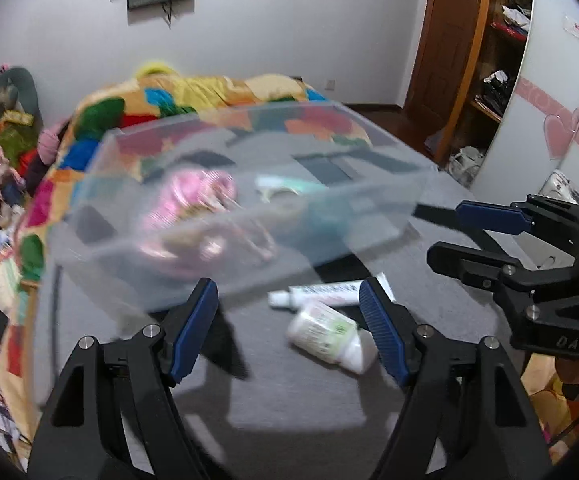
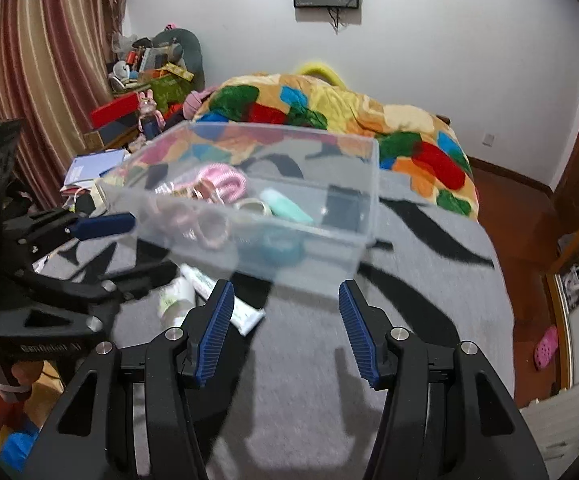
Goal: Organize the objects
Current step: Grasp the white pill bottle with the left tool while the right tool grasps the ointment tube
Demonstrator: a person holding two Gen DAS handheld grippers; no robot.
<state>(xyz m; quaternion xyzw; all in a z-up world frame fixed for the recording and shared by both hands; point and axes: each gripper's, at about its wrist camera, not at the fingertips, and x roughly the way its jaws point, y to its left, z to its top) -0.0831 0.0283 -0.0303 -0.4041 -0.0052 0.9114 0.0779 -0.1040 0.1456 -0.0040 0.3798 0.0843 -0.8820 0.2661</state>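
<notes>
A clear plastic bin point(image 1: 137, 280) point(image 2: 365, 168) sits on the grey bed cover, blurred in both views. It holds pink hair ties point(image 1: 193, 196) point(image 2: 225, 178), a mint green item point(image 1: 289, 186) point(image 2: 285, 204) and a teal ring point(image 2: 279, 248). A white tube point(image 1: 321, 294) point(image 2: 225, 296) and a white bottle point(image 1: 325, 336) point(image 2: 175, 298) lie on the cover in front of the bin. My left gripper point(image 1: 289, 332) is open and empty, above the bottle. My right gripper point(image 2: 285, 332) is open and empty, just before the bin's near wall.
A colourful quilt point(image 2: 329, 108) lies beyond the bin. A cluttered shelf and books point(image 2: 141, 80) stand left by the curtain. A wooden door and wardrobe point(image 1: 469, 60) stand right. The grey cover point(image 2: 289, 392) spreads under the grippers.
</notes>
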